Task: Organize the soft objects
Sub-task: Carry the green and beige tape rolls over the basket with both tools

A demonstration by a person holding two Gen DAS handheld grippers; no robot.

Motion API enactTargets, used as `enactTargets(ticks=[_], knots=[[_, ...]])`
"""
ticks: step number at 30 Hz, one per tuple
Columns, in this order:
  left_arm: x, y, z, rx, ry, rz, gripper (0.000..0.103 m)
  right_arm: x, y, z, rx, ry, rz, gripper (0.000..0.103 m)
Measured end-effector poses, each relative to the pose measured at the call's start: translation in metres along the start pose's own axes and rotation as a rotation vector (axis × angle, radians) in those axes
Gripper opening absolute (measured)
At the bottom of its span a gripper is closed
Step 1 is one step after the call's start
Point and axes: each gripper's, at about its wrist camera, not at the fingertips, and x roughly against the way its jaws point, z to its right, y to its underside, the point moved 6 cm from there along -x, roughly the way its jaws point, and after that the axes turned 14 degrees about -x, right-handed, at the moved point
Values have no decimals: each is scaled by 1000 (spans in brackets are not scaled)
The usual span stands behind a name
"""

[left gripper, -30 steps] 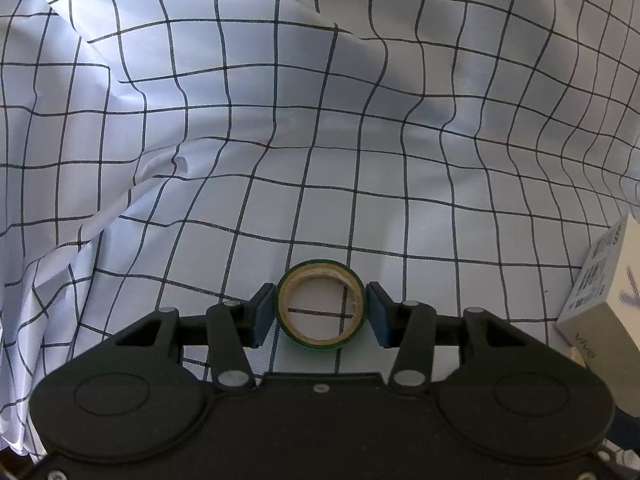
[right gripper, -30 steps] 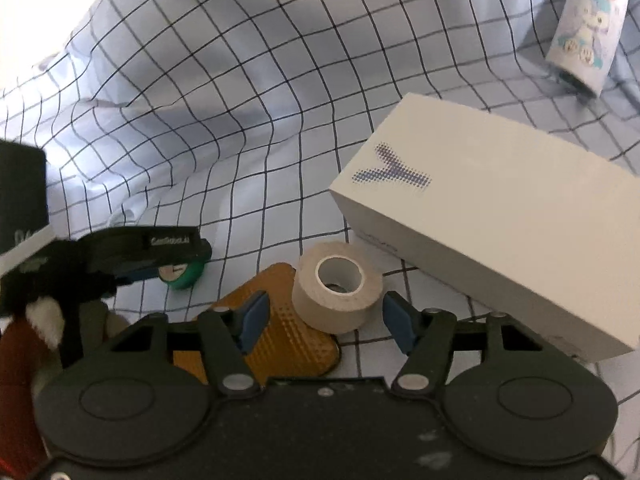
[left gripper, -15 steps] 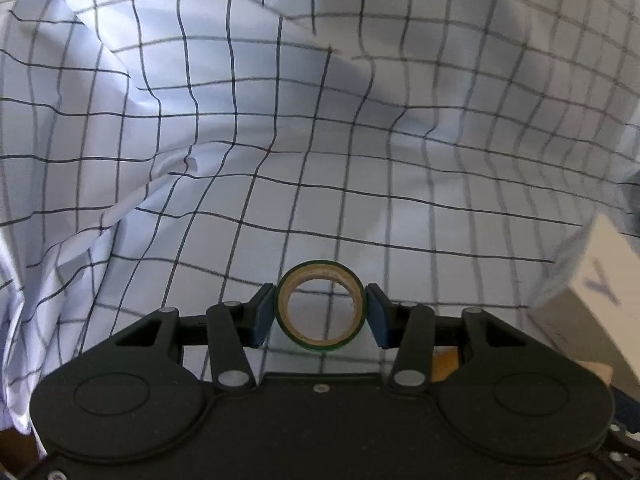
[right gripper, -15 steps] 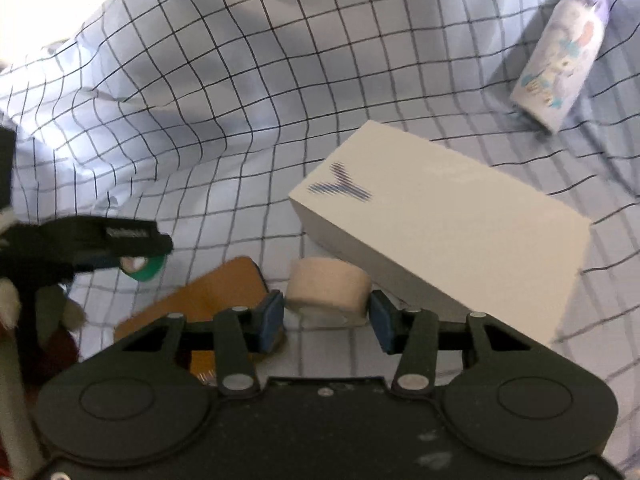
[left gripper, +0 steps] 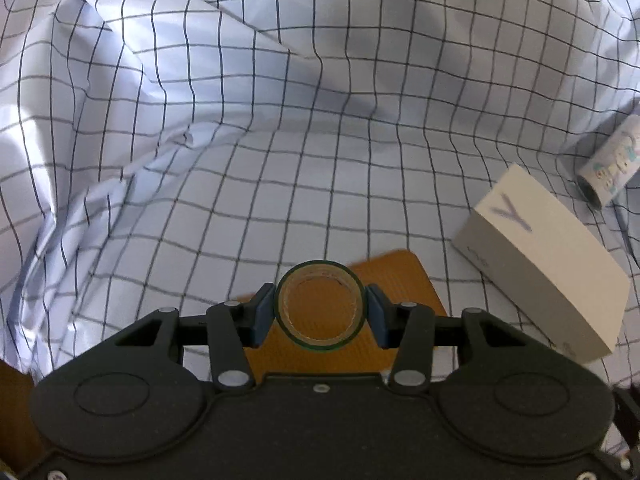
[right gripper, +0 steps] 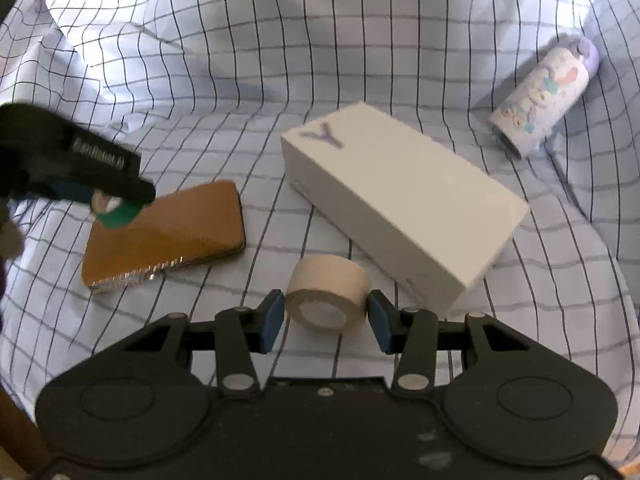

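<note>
The right gripper (right gripper: 326,314) now pinches a beige roll of tape (right gripper: 327,296) between its blue pads; a second ago its jaws stood wider around the roll as it lay on the cloth, and they have closed onto its sides since. The roll now looks lifted clear of the checked cloth (right gripper: 360,40), so the pickup seems done and the carry can begin. The left gripper (left gripper: 320,314) is clamped on a green roll of tape (left gripper: 320,308), seen end-on with its hollow core facing the camera, and its grip has not altered. What has changed on that side is the ground beneath: bare cloth before, now an orange-brown pad (left gripper: 404,276) directly under the roll. Further out lie a white box (right gripper: 400,200) just beyond the beige roll, and a patterned bottle (right gripper: 544,100) on its side, well apart, near the cloth's raised edge.
</note>
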Motion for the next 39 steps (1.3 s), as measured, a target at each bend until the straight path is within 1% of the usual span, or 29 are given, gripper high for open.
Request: enactTargets(ticks=[2,4,7,11,15,16,17,18,19,22,23,26,29,33,35,36,39], knots=[[3,4,1,7,5,4,47,-4,-5,-6,16,-3,30,46],[6,7,1,10,10,6,47,-11,-13,-10,16,-27,41,45],[5,10,-2,20,11,2,47,-21,-21,-13,-7,-53,28,47],[3,16,-5,29,3,-5,47,-30,-23,-9,-6,-29,36,51],[-1,21,-7,47,4,-15,47,-29,-18,-11,15,-31,54,52],[-1,22,-7,50,4,-16,47,-28,-18,-12,19,-30,53,49],[-1,24,-6,52,6,-17,47,-27,-17,-12,15,-41,46,41],[-1,25,-6,55,8,-18,47,-26,-17,-12,10,-59,30,40],[-1,26,-6,57,11,-19,47,-24,-17,-12,4,-70,22,41],[2,31,-5,62,20,-18,47,-17,-16,-12,16,-74,47,59],[3,31,-5,63,21,-18,47,-16,-16,-13,31,-68,62,61],[4,31,-4,63,17,-17,47,-21,-15,-17,61,-43,67,60],[5,32,-4,66,22,-18,47,-30,-17,-16,58,-7,54,60],[5,34,-3,67,20,-21,47,-41,-15,-16,52,-3,33,61],[4,36,-1,71,24,-27,47,-48,-12,-19,71,4,21,67],[3,36,-1,72,25,-28,47,-51,-10,-21,91,8,13,67],[4,38,1,79,28,-26,47,-53,-8,-25,113,17,34,67]])
